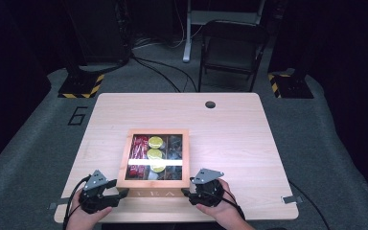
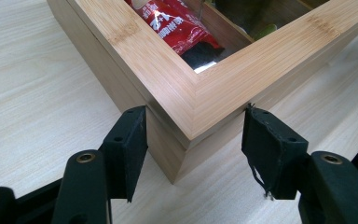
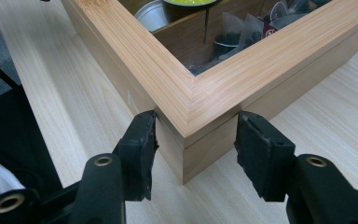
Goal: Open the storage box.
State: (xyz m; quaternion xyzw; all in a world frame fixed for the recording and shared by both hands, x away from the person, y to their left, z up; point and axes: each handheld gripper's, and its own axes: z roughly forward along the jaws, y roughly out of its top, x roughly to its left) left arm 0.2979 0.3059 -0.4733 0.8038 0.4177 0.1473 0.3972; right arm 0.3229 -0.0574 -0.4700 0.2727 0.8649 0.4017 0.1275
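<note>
L gripper (image 2: 193,140) & R gripper (image 3: 196,142) jaws spread round tea box (image 1: 153,181) corners, red packets (image 1: 138,146), yellow tins (image 1: 155,154) inside

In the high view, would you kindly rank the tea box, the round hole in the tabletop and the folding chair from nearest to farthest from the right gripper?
1. Tea box, at the right gripper, near edge.
2. Round hole, far side of the table.
3. Folding chair, on the floor beyond the table.
</note>
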